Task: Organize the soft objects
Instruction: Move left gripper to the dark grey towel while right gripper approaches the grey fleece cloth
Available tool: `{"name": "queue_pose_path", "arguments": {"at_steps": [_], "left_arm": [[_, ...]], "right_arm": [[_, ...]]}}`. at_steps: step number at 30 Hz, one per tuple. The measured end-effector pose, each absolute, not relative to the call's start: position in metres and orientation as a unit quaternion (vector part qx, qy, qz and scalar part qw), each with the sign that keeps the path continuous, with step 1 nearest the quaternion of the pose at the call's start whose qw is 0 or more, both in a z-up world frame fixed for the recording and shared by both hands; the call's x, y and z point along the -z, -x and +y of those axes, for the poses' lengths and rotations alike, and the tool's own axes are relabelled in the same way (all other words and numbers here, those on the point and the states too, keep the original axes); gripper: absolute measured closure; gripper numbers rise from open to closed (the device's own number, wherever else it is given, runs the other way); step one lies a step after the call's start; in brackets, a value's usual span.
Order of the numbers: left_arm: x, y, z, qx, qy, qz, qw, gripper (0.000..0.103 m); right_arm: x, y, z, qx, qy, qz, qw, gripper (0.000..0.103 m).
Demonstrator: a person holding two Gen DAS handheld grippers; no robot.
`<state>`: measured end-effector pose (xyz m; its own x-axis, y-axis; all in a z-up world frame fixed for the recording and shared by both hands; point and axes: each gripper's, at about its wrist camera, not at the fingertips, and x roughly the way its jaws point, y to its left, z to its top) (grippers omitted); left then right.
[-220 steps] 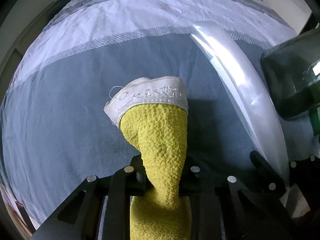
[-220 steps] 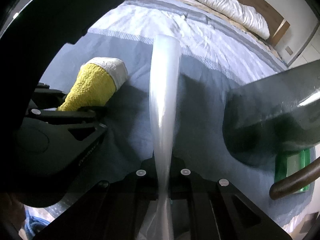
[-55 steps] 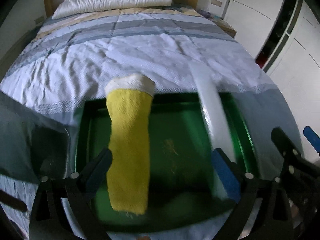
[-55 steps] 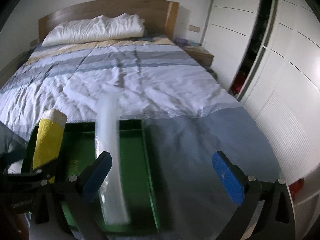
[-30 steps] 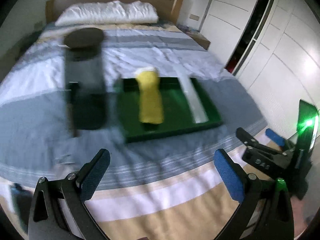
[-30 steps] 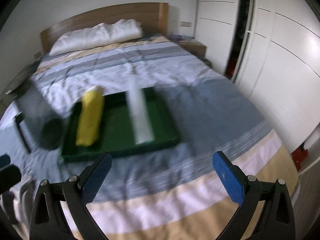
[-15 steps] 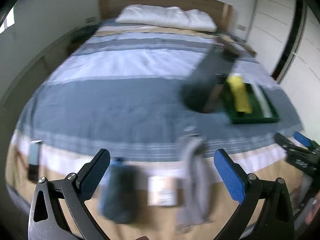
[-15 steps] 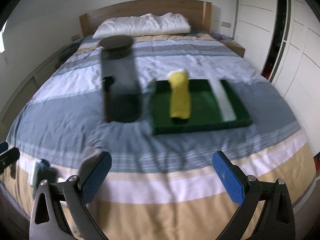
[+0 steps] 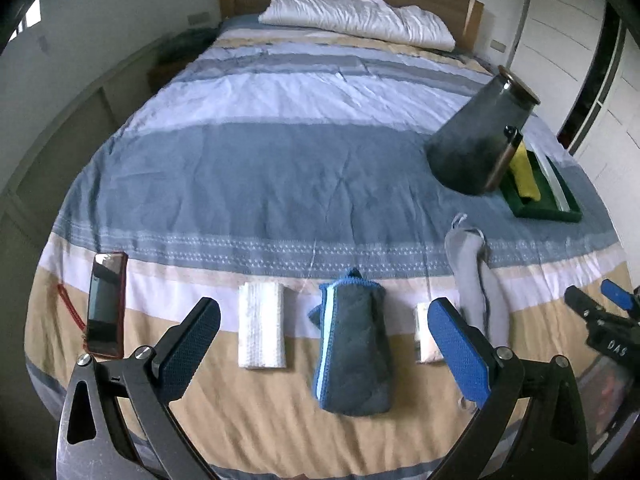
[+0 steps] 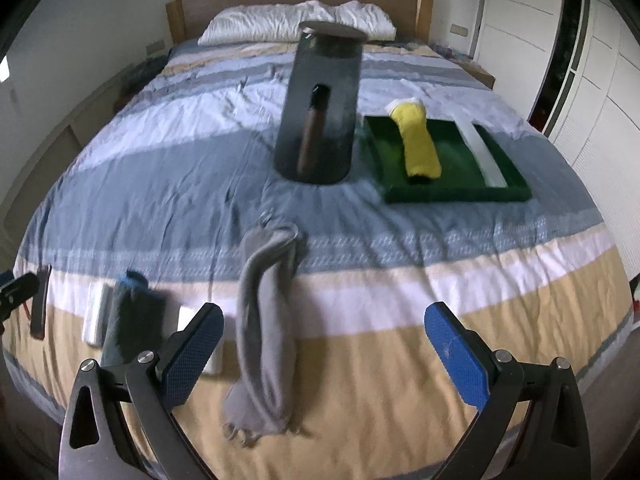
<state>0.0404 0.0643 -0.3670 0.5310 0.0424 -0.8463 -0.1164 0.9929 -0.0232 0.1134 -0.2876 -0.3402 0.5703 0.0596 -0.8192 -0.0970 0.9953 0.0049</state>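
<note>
Tray (image 10: 456, 194) holds yellow cloth (image 10: 418, 148) and clear strip (image 10: 486, 156).

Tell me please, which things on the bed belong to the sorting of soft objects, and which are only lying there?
Belong to the job: green tray, yellow cloth, white strip, grey cloth, blue cloth, white folded cloth.

Only lying there: phone, dark jar, pillow.

Striped bed (image 9: 280, 176) carries: pillows (image 9: 360, 20) at headboard, dark container (image 10: 320, 112), green tray (image 10: 456, 192) just beside it; near foot edge, phone (image 9: 105, 304), white cloth (image 9: 262, 330), blue cloth (image 9: 354, 344), grey cloth (image 10: 266, 320).
</note>
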Motion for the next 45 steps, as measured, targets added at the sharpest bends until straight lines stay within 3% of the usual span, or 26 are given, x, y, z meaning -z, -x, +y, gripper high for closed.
{"name": "queue_pose_path", "arguments": {"at_steps": [22, 45], "left_arm": [[0.450, -0.042, 0.037, -0.057, 0.041, 0.520, 0.851, 0.001], [0.496, -0.073, 0.032, -0.043, 0.017, 0.544, 0.838, 0.001]], "right_arm": [[0.458, -0.150, -0.258, -0.101, 0.068, 0.513, 0.850, 0.004], [0.492, -0.175, -0.228, -0.109, 0.099, 0.522, 0.840, 0.009]]}}
